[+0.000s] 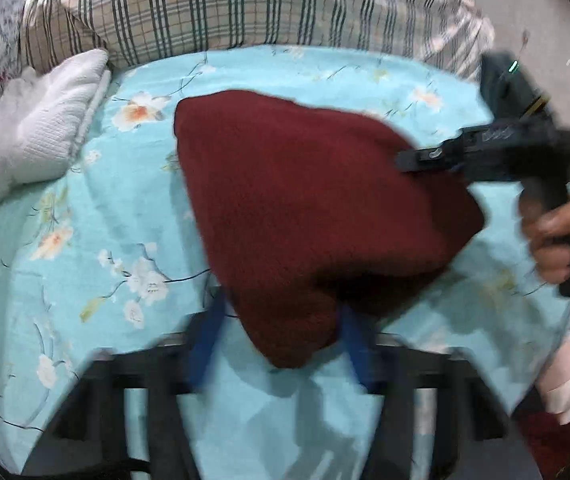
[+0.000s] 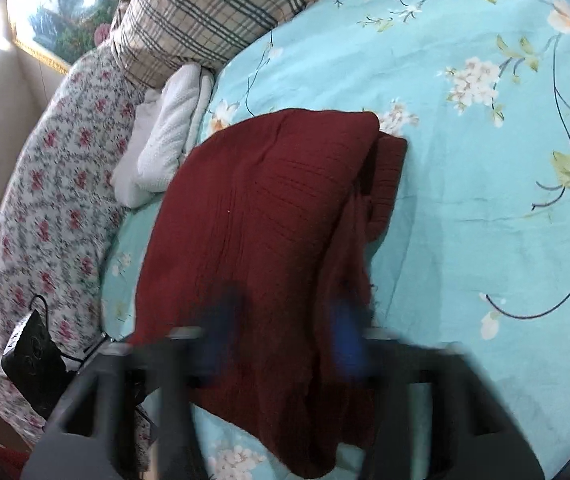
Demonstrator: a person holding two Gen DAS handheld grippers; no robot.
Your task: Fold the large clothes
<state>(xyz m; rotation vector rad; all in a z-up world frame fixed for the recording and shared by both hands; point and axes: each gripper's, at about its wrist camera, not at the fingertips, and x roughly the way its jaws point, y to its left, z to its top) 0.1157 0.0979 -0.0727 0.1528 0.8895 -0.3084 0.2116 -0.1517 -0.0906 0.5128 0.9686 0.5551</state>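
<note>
A dark red knitted garment [image 1: 309, 208] lies folded on the blue flowered bed sheet [image 1: 85, 280]. It also shows in the right wrist view [image 2: 261, 232]. My left gripper [image 1: 281, 332] has its blue fingers [image 1: 205, 340] either side of the garment's near corner, with a wide gap between them. My right gripper [image 1: 409, 160] reaches in from the right and its tip meets the garment's right edge. In its own view, my right gripper [image 2: 285, 340] has blurred blue fingers [image 2: 349, 344] over the red fabric; how far they are closed is unclear.
A folded white knit [image 1: 33, 128] lies at the left of the sheet. A plaid pillow [image 1: 225, 4] lies at the back, and a flowered quilt [image 2: 45, 208] along the side. A black device [image 2: 33, 360] with a cable rests on the quilt.
</note>
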